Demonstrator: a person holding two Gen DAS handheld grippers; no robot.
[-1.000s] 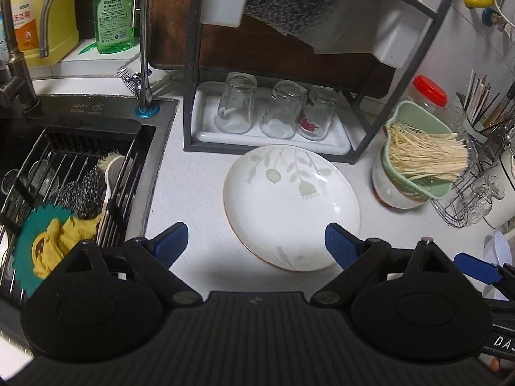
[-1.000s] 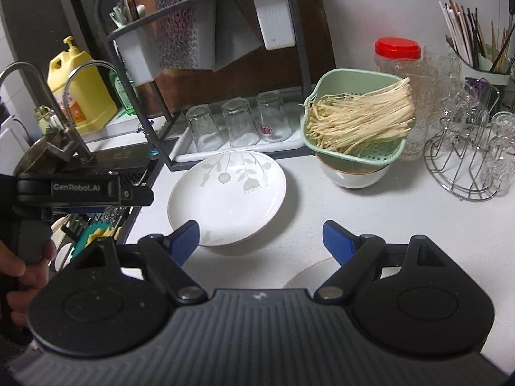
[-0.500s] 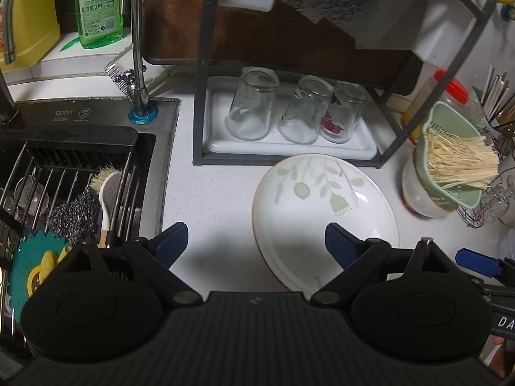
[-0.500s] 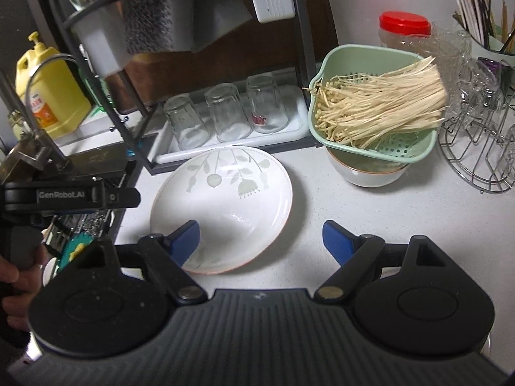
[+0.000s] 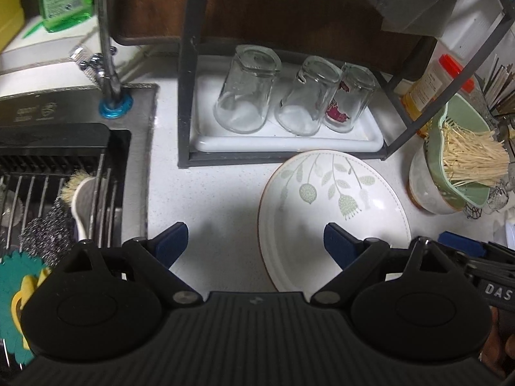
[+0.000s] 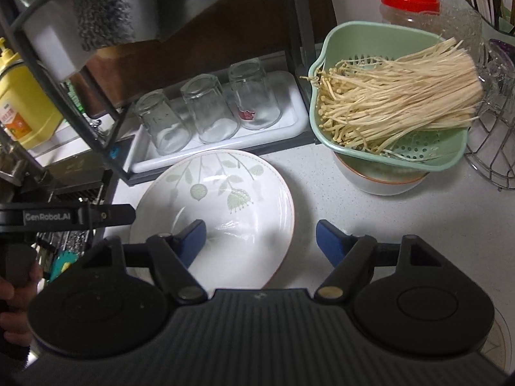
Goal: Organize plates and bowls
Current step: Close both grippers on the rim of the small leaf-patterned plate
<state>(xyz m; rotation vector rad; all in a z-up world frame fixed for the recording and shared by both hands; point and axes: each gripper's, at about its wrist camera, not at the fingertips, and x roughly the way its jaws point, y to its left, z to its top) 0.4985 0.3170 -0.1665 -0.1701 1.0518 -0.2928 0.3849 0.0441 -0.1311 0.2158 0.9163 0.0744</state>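
Observation:
A white plate [image 5: 331, 212] [image 6: 219, 199] with a green leaf print lies on the counter in front of the dish rack. My left gripper [image 5: 256, 241] is open, straddling the plate's left rim with its right fingertip over the plate. My right gripper [image 6: 260, 238] straddles the right rim, one fingertip over the inside and one over the counter. Its jaws are closing, and the pads are not pressing on the rim. A white bowl [image 6: 379, 183] [image 5: 425, 189] sits under a green colander [image 6: 386, 148] of enoki mushrooms.
The black rack [image 5: 185, 96] holds three upturned glasses on a white tray [image 5: 289, 143] just behind the plate. The sink [image 5: 64, 173] with a wire rack and brush is at the left. A wire glass stand [image 6: 492, 148] and a red-lidded jar [image 6: 408, 9] stand at the right.
Both grippers have come forward and down toward the plate, which now sits larger and closer between their fingers. The right gripper's fingers stand a little narrower than before.

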